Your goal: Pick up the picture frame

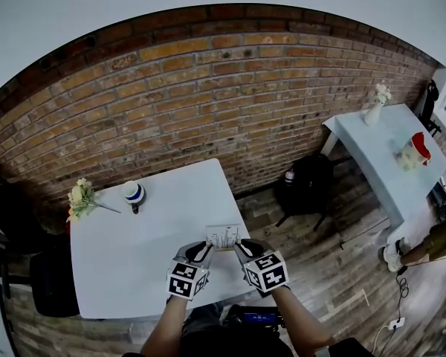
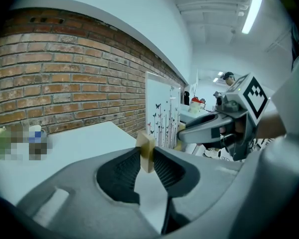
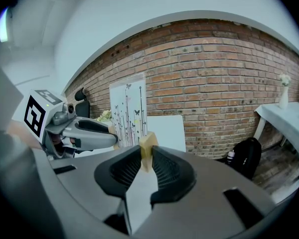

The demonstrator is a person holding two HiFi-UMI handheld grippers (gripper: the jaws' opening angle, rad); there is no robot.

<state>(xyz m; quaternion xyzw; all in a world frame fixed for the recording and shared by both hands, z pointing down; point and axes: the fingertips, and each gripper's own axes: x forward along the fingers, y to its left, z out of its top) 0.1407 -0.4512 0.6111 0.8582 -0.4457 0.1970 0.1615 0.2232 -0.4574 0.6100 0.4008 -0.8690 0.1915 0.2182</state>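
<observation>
The picture frame (image 1: pixel 223 236) is a white panel printed with butterflies and grass stems, standing upright on pale wooden feet. It hangs just above the near edge of the white table (image 1: pixel 126 266). My left gripper (image 1: pixel 206 250) is shut on the left wooden foot (image 2: pixel 147 151), whose pads press it from both sides. My right gripper (image 1: pixel 241 248) is shut on the right wooden foot (image 3: pixel 147 147). In the left gripper view the panel (image 2: pixel 162 116) rises beyond the jaws and the right gripper (image 2: pixel 188 131) holds its far side. In the right gripper view the panel (image 3: pixel 128 111) and the left gripper (image 3: pixel 108 139) show likewise.
A flower bunch (image 1: pixel 80 197) and a blue-and-white cup (image 1: pixel 134 193) sit at the table's far left. A brick wall (image 1: pixel 208 95) stands behind. A black backpack (image 1: pixel 306 184) lies on the floor to the right, near a second white table (image 1: pixel 379 162) bearing a vase (image 1: pixel 375 111).
</observation>
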